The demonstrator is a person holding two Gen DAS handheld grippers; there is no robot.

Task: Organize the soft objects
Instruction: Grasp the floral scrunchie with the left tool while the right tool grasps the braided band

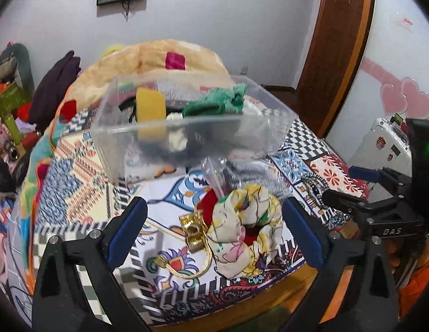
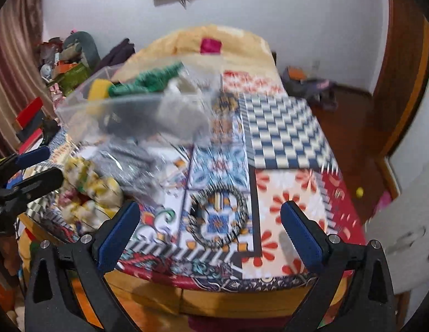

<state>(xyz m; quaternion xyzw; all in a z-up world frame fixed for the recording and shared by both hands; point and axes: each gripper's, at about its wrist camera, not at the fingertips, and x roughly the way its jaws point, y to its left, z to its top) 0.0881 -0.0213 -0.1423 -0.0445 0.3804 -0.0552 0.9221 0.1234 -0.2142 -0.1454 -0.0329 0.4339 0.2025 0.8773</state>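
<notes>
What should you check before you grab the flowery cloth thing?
1. Left gripper open: ok.
2. Flowery cloth between its fingers: ok, not gripped yet.
3. Gold clip clear of the cloth: not ok, it touches.
4. Clear box has room: cannot tell; green cloth and yellow sponge are inside.
5. Right gripper out of the way: ok, open over the beaded ring.
</notes>
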